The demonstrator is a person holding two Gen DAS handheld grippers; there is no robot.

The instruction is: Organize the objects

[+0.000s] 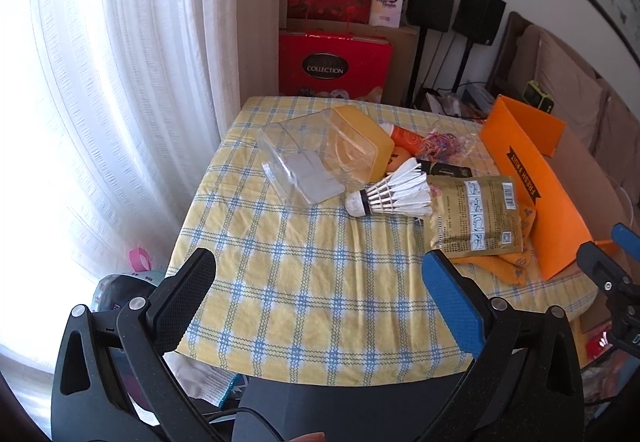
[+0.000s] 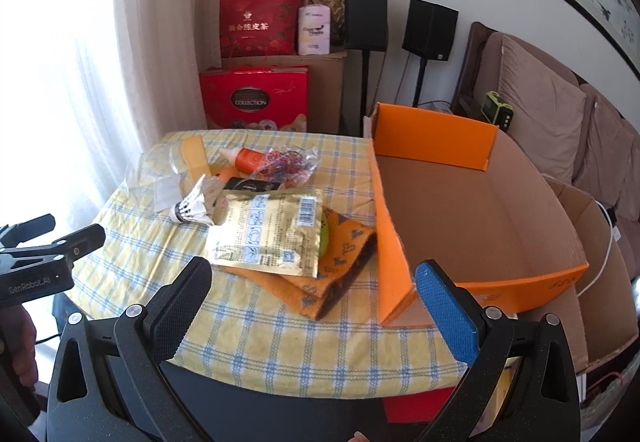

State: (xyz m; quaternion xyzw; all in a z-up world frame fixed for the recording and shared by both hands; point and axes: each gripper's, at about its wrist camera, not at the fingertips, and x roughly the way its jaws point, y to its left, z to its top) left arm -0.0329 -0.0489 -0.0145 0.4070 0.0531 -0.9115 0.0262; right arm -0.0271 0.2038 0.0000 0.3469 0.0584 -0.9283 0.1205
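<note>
From the left wrist, the left gripper (image 1: 320, 282) is held spread wide and empty above the near part of the checked cloth (image 1: 288, 282), angled down, probably so that a first item can be chosen. The loose things are gathered at the far side: a clear tray (image 1: 296, 158), a shuttlecock (image 1: 392, 194) just right of it, and a gold packet (image 1: 476, 218) beside the box (image 1: 536, 178).

From the right wrist, the right gripper (image 2: 316, 298) is likewise seen spread and empty. The packet (image 2: 268, 230) lies on an orange cloth (image 2: 340, 266), touching it. The box (image 2: 472, 218) stands open and empty at the table's right, seemingly set there to receive everything.
</note>
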